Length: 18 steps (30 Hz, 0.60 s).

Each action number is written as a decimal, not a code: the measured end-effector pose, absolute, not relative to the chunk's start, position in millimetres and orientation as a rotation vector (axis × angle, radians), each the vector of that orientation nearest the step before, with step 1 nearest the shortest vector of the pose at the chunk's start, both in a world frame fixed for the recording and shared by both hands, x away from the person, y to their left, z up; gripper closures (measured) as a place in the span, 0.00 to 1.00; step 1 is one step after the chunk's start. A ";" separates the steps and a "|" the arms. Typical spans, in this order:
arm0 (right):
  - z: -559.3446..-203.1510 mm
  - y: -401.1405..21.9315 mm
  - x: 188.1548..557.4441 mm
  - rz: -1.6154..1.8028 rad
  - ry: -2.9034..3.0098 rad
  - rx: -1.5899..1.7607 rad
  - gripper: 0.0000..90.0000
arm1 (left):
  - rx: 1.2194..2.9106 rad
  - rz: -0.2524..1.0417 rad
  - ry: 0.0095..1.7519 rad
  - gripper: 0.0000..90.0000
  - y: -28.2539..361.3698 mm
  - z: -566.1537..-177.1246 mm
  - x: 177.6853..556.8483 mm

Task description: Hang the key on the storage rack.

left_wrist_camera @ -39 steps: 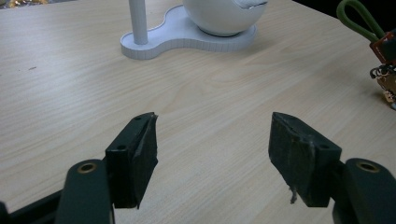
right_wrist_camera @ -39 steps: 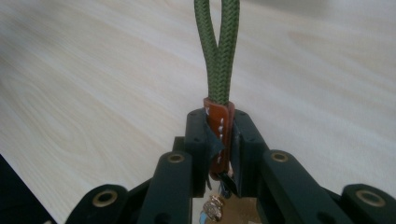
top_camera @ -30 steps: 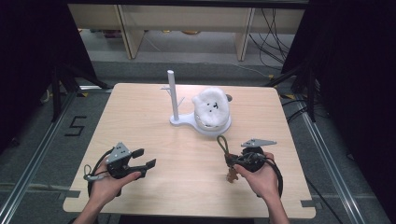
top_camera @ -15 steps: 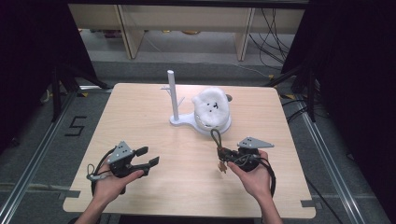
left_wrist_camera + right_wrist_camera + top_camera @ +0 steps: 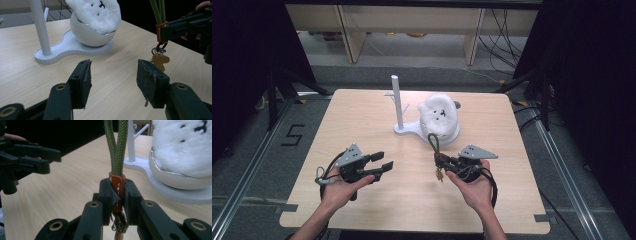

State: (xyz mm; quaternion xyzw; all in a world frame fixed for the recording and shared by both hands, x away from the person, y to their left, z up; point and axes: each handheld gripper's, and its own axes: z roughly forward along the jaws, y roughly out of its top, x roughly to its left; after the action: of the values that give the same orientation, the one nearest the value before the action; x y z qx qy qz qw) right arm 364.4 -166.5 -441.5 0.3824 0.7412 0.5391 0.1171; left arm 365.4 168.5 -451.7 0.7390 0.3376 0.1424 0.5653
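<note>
The right gripper (image 5: 117, 195) is clamped on the brown leather tab (image 5: 117, 187) of a keychain (image 5: 435, 150): its two jaws pinch the tab from either side, the green braided cord loop (image 5: 115, 147) rises straight up from between them, and the metal ring with a small tan charm (image 5: 160, 61) hangs just below the fingertips, clear of the table (image 5: 362, 115). Compared with a second ago, this hand has carried the keychain inward and forward across the table, so the loop now stands just in front of the white stand's base (image 5: 412, 131), close to the fluffy white ball (image 5: 439, 114) sitting in its bowl. The left gripper (image 5: 382, 165) holds nothing; its jaws have just been closing from wide to a middling gap, with only bare tabletop between them, and it has drifted toward the middle so that the hanging charm lies just beyond its right fingertip. Beyond both sets of fingers stands the upright white post (image 5: 396, 100) with its short side pegs. The closing-in of both hands suggests the left is getting ready to help, perhaps to steady or spread the loop, before it is slipped over a peg; the loop is not yet on the stand.
</note>
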 end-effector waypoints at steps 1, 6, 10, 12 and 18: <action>-442.0 -165.4 366.9 1.580 2.165 1.075 0.88 | 1.730 0.325 0.781 0.51 166.1 -450.7 367.7; -441.7 -155.8 368.8 1.601 2.192 1.053 0.88 | 1.715 0.277 0.755 0.55 154.1 -442.1 375.4; -443.3 -148.2 371.1 1.617 2.200 1.029 0.88 | 1.708 0.227 0.738 0.56 144.5 -436.7 380.9; -443.2 -144.0 369.9 1.622 2.206 1.039 0.88 | 1.712 0.212 0.729 0.58 140.2 -434.5 383.4; -443.6 -137.1 370.6 1.629 2.232 1.034 0.88 | 1.733 0.188 0.708 0.60 131.3 -432.3 389.4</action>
State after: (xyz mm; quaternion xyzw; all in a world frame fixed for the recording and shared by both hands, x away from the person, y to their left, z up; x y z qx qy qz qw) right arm 370.6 -137.1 -443.6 0.3489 0.7530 0.5497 0.0954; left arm 389.4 131.3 -432.3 0.7441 0.3040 0.0809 0.5894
